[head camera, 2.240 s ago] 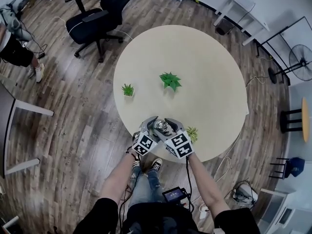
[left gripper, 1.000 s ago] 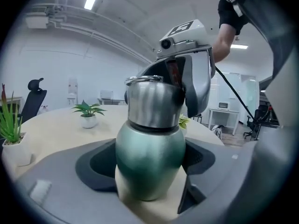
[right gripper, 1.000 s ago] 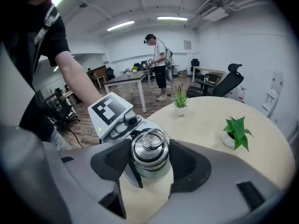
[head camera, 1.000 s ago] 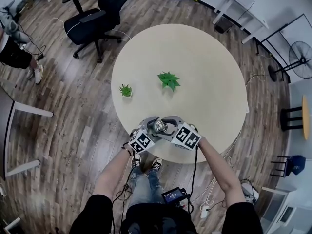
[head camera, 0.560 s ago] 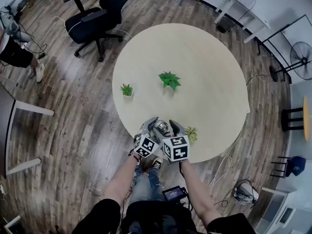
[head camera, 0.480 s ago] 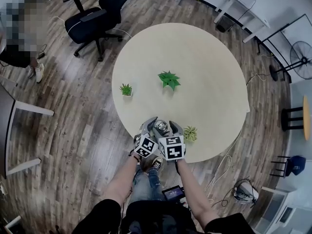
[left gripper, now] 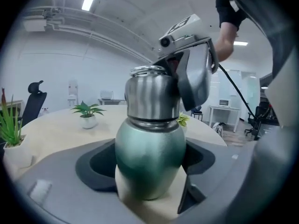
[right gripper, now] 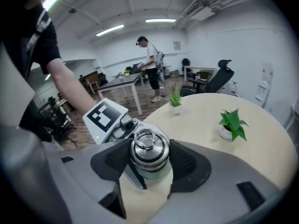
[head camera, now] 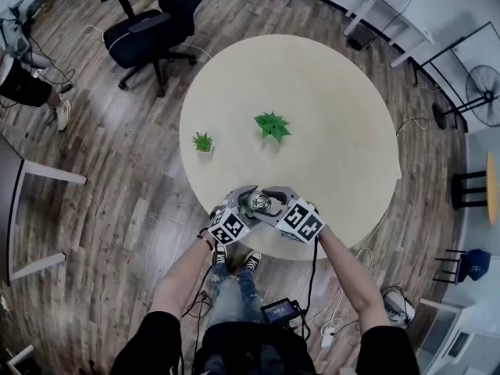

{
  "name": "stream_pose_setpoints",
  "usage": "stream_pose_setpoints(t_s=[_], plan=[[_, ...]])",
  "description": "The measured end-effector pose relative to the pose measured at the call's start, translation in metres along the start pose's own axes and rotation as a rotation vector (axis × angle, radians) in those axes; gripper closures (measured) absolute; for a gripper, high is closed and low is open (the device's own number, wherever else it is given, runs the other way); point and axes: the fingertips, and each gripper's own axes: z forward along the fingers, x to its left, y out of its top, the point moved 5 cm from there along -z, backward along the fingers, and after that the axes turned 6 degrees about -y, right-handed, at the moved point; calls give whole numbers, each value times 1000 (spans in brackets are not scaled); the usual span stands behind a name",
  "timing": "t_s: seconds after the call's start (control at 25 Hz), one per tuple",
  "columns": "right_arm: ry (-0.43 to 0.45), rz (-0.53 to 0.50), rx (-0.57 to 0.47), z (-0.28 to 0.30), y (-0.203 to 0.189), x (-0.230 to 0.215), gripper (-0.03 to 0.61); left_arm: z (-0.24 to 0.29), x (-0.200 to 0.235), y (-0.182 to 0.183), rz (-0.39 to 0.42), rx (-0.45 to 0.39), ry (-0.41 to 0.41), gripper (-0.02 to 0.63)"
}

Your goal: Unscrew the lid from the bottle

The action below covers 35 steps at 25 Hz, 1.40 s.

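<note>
A green bottle (left gripper: 149,155) with a steel lid (right gripper: 148,147) stands at the near edge of the round table (head camera: 328,108). My left gripper (left gripper: 149,176) is shut on the bottle's green body, a dark pad against each side. My right gripper (right gripper: 148,161) comes in from the right at lid height. Its jaws are closing, and both ribbed pads sit against the sides of the lid. A small ring lies on top of the lid. In the head view the two grippers (head camera: 247,201) (head camera: 270,203) meet around the bottle (head camera: 258,202).
Two small potted plants (head camera: 273,127) (head camera: 203,141) stand further out on the table. A black office chair (head camera: 152,22) is beyond the table's far left. A person (head camera: 19,76) stands at the left edge, and a fan (head camera: 480,96) is at the right.
My right gripper swung round the lid toward the person's middle, then back out to the right. The left gripper and the bottle stayed where they were.
</note>
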Motion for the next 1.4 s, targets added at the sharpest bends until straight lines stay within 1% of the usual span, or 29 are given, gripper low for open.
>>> stream_pose_setpoints(t_s=[0.04,0.12,0.2,0.24,0.28,0.32,0.36,0.4,0.44,0.52,0.56,0.6,0.68,0.76,0.84,0.88,0.96,1.0,1.04,1.2,1.28,1.36,1.4], plan=[[34,-46,9,0,1,-1,318,0,0,1,10,5,-18,225],[74,-106,20,1,1,-1,318,1,0,1,12,6,-34,224],[78,-120,31,3,2,-1,318,0,1,0,1,1,-28,225],[60,-106,35,4,2,0,316,0,1,0,-3,0,-20,225],[31,-79,38,5,3,1,314,0,1,0,-5,0,-12,225],[-4,-41,38,5,4,4,295,0,1,1,-6,0,-4,225],[-43,4,34,4,5,7,239,0,1,1,-8,0,5,225],[-93,54,26,3,7,9,224,1,0,1,-11,0,15,225],[-160,109,13,1,9,10,224,1,0,1,-15,-1,27,225],[-320,239,-10,-3,11,9,230,1,-1,1,-26,-3,54,225],[-387,310,-18,-4,12,9,240,1,-2,1,-32,-4,68,225],[-434,377,-22,-5,12,10,259,1,-2,1,-38,-5,82,225],[-501,469,-10,-3,10,13,258,1,-3,1,-48,-7,103,225],[-576,521,8,-1,6,13,259,1,-3,0,-55,-7,116,225],[-627,565,5,-2,5,13,279,1,-2,0,-58,-8,118,225],[-631,577,2,-3,6,13,307,1,-2,0,-59,-9,118,225],[-595,547,-7,-3,7,13,308,1,-1,-1,-65,-15,114,225],[-550,506,-17,-3,6,11,310,1,-1,-1,-69,-18,108,224],[-488,451,-33,-4,6,9,311,2,-1,-1,-70,-19,100,224],[-176,177,-96,-12,8,0,314,0,0,-2,-63,-17,49,224],[-62,44,-90,-17,8,-1,314,-1,0,-1,-50,-13,19,223],[-2,-60,-81,-19,6,-1,314,-1,0,0,-28,-6,-7,222],[7,-77,-85,-21,6,-1,314,-1,0,0,-21,-3,-13,222]])
